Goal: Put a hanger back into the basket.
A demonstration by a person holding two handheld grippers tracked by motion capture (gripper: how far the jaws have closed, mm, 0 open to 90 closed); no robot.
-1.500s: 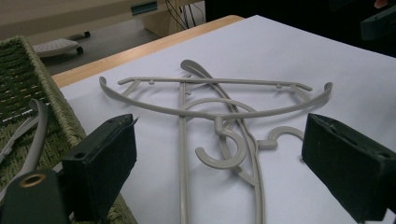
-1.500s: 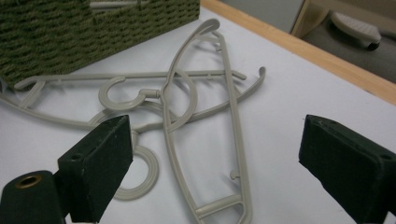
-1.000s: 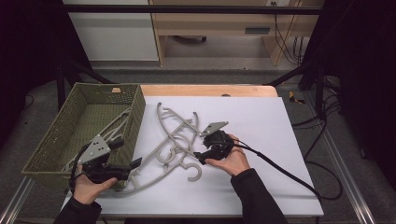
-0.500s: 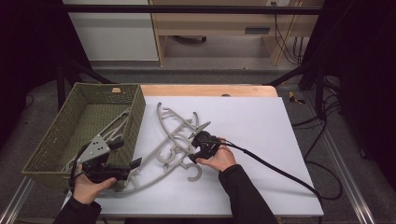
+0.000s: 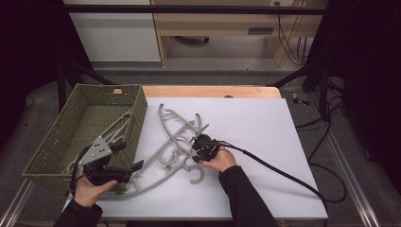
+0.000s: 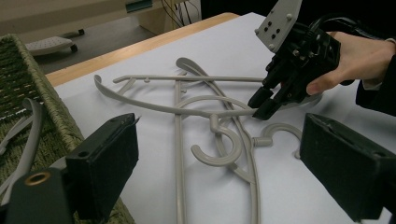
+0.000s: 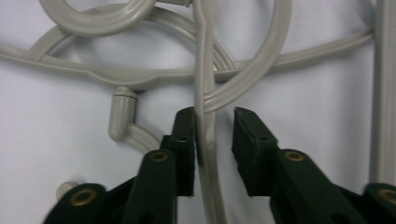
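Several grey plastic hangers (image 5: 172, 142) lie tangled on the white table (image 5: 265, 123). My right gripper (image 5: 197, 143) points down onto the pile. In the right gripper view its jaws (image 7: 214, 119) have just been closing and straddle one thin hanger arm (image 7: 205, 88). The left pad touches that arm, while a gap remains at the right pad. My left gripper (image 5: 128, 157) stands wide open by the basket's near corner, with nothing between its pads (image 6: 105, 161). From the left gripper view the right gripper (image 6: 261, 105) tips down on the curved hanger arm (image 6: 201, 111).
A woven green basket (image 5: 108, 87) stands at the table's left with another grey hanger (image 5: 113, 127) inside. A black cable (image 5: 283, 172) trails right from the right gripper. A wooden strip (image 5: 213, 91) edges the table's far side.
The right gripper moved left and down onto the hanger pile, and its jaws narrowed around one hanger arm. The left gripper stayed put.
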